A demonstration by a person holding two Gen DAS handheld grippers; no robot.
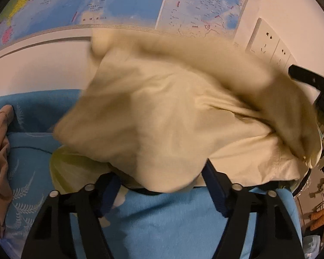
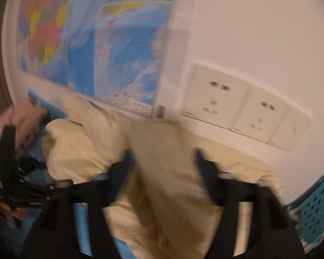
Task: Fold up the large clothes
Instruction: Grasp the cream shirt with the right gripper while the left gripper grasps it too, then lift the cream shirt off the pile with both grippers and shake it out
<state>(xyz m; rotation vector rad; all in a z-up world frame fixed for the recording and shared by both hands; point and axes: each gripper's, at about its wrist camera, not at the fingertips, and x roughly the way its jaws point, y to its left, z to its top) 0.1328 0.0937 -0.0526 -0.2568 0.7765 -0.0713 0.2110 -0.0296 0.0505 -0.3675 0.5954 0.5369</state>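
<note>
A large cream garment point(image 1: 162, 108) lies bunched on the blue bed, with one fold lifted and blurred along its top. My left gripper point(image 1: 159, 170) stands open at its near edge, and a flap of the cloth droops between the fingers without being pinched. In the right wrist view the same cream garment point(image 2: 166, 183) runs under my right gripper point(image 2: 163, 153), whose fingers are wide apart and open above the cloth. A black part of the right tool point(image 1: 308, 79) shows at the garment's far right. A hand point(image 2: 21, 118) holds the left tool point(image 2: 17, 172).
A blue bedspread point(image 1: 172, 220) with a fern print covers the bed. A pinkish-brown garment point(image 1: 0, 151) lies at its left edge and something yellow-green point(image 1: 62, 164) peeks from under the cream cloth. Wall maps point(image 1: 118, 2), sockets point(image 2: 237, 103) and a teal basket point(image 2: 315, 211) are close by.
</note>
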